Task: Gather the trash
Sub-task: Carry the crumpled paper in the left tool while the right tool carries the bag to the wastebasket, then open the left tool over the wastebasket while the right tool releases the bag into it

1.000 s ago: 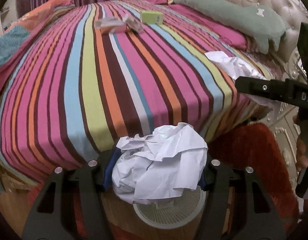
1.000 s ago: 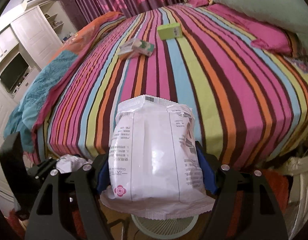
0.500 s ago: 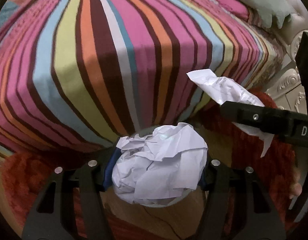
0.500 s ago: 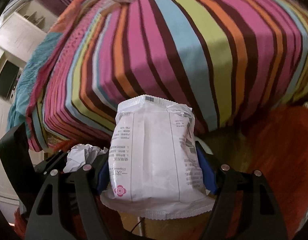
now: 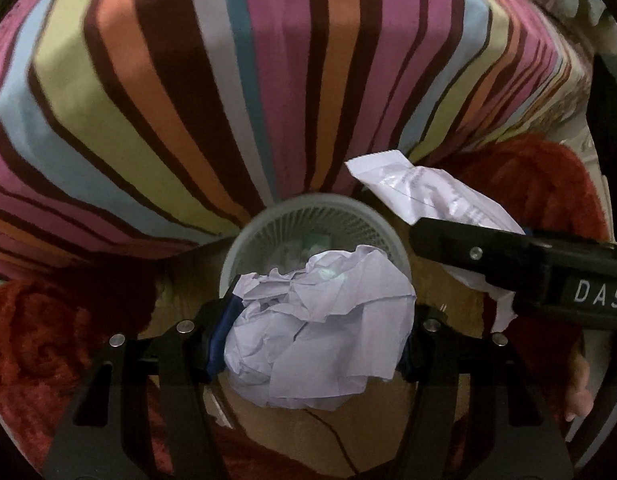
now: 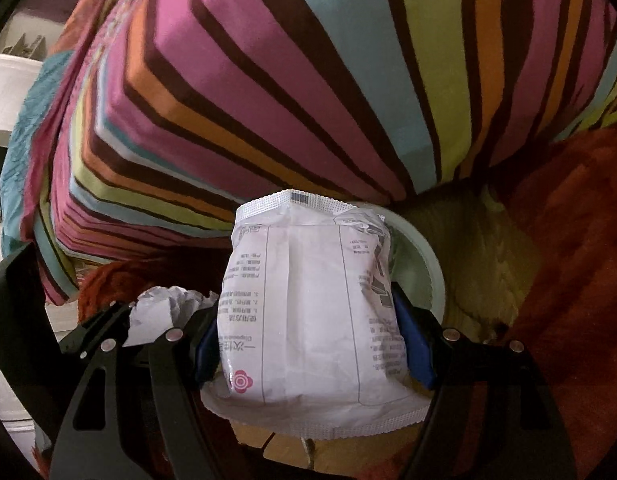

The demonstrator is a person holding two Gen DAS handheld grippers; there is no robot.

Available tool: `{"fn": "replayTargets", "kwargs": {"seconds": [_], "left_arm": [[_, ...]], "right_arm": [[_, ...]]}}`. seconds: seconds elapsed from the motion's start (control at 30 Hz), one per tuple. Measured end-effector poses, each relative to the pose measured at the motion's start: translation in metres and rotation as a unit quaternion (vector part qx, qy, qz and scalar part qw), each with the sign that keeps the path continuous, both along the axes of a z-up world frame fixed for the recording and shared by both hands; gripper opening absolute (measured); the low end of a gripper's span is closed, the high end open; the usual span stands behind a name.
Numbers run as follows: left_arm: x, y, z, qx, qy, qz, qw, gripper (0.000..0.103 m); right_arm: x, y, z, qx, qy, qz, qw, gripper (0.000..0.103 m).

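Over the bin [image 5: 244, 240] at the bed's [image 5: 268, 80] foot, left tongs [image 5: 314, 328] clamp a paper ball [image 5: 320, 332]; right tongs [image 6: 308, 332] pinch a packet [image 6: 308, 312], bin rim at two o'clock. Drop stage: center each, then release.

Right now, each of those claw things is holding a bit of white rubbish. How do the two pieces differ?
The left gripper holds a crumpled paper ball, while the right gripper holds a flat sealed packet.
The paper ball is blank and creased all over; the packet is smooth, with printed text and a pink flower logo.
The ball is roundish; the packet is rectangular with crimped ends.
Both are white, pinched between blue-padded fingers, and hang near the round bin.
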State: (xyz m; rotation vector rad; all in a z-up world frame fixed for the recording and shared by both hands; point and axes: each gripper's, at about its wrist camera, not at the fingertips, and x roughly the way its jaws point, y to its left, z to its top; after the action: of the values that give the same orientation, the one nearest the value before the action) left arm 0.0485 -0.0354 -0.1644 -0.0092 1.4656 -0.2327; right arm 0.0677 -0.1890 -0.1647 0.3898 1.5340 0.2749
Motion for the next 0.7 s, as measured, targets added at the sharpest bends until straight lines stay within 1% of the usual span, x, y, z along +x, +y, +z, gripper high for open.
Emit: {"fn": "replayTargets", "kwargs": {"seconds": [0.1,0.23,0.4,0.53,0.7], "left_arm": [[0.003,-0.004,-0.011,0.001,0.023,-0.001,0.9997,0.061],[0.009,-0.002,-0.028,-0.002,0.057,0.011,0.9983,0.061],[0.011,-0.001,-0.052,-0.001,0.104,0.025,0.9943,0.061],[0.012,0.002,-0.065,-0.007,0.125,0.038,0.9914,0.061],[0.014,-0.004,-0.081,-0.003,0.150,0.035,0.9880,0.061]], "right_arm": [[0.001,0.002,-0.010,0.000,0.022,-0.004,1.000,0.070],[0.001,0.000,-0.027,0.002,0.057,-0.019,0.998,0.070],[0.003,-0.003,-0.047,0.005,0.099,-0.032,0.995,0.070],[0.005,-0.003,-0.063,0.001,0.123,-0.038,0.992,0.070],[0.008,-0.002,-0.081,-0.003,0.150,-0.046,0.988,0.070]]}}
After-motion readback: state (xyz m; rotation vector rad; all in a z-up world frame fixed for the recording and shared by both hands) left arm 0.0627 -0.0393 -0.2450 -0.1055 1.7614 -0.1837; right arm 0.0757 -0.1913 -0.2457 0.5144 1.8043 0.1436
